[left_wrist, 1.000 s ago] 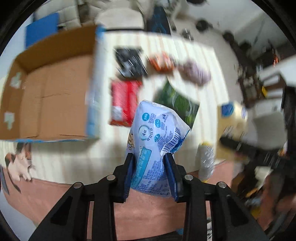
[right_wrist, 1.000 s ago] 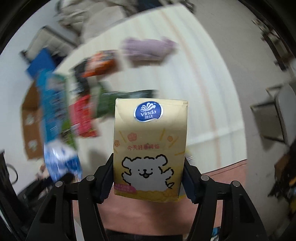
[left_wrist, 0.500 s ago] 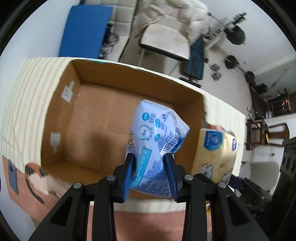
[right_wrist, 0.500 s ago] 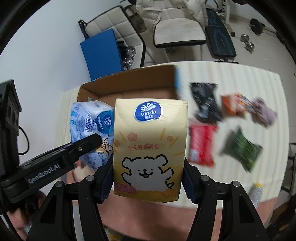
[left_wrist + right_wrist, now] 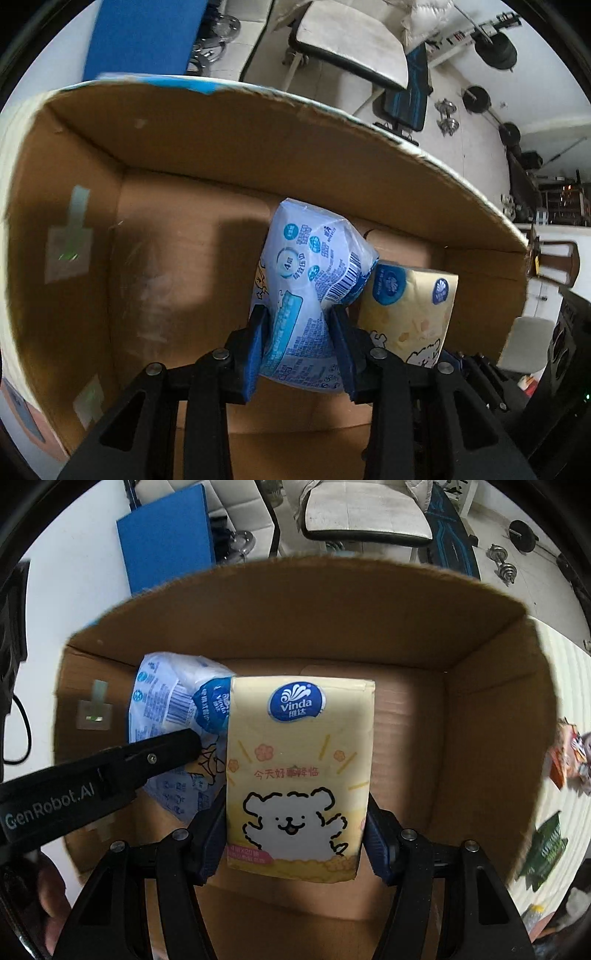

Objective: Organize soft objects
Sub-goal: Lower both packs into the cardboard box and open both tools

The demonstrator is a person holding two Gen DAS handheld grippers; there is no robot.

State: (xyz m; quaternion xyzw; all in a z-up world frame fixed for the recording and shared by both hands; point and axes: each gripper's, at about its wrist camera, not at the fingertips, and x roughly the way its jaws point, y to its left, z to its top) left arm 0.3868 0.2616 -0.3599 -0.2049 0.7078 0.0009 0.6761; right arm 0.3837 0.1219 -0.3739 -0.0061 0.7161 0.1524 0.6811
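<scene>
My left gripper (image 5: 300, 325) is shut on a blue-and-white tissue pack (image 5: 310, 288) and holds it inside the open cardboard box (image 5: 177, 229), above its floor. My right gripper (image 5: 295, 830) is shut on a yellow Vinda tissue pack (image 5: 299, 771) with a white bear, held inside the same box (image 5: 480, 716) just right of the blue pack (image 5: 173, 701). The yellow pack also shows in the left wrist view (image 5: 410, 314). The two packs are side by side and nearly touching.
The box stands on a cream striped table (image 5: 565, 672). A green packet (image 5: 546, 842) and red-orange snack packets (image 5: 565, 757) lie on the table to the right. A blue panel (image 5: 166, 539) and a chair (image 5: 365, 513) stand behind the box.
Both grippers swung left from over the table to over the box, then lowered into it with their packs still held. The box now fills both views.
</scene>
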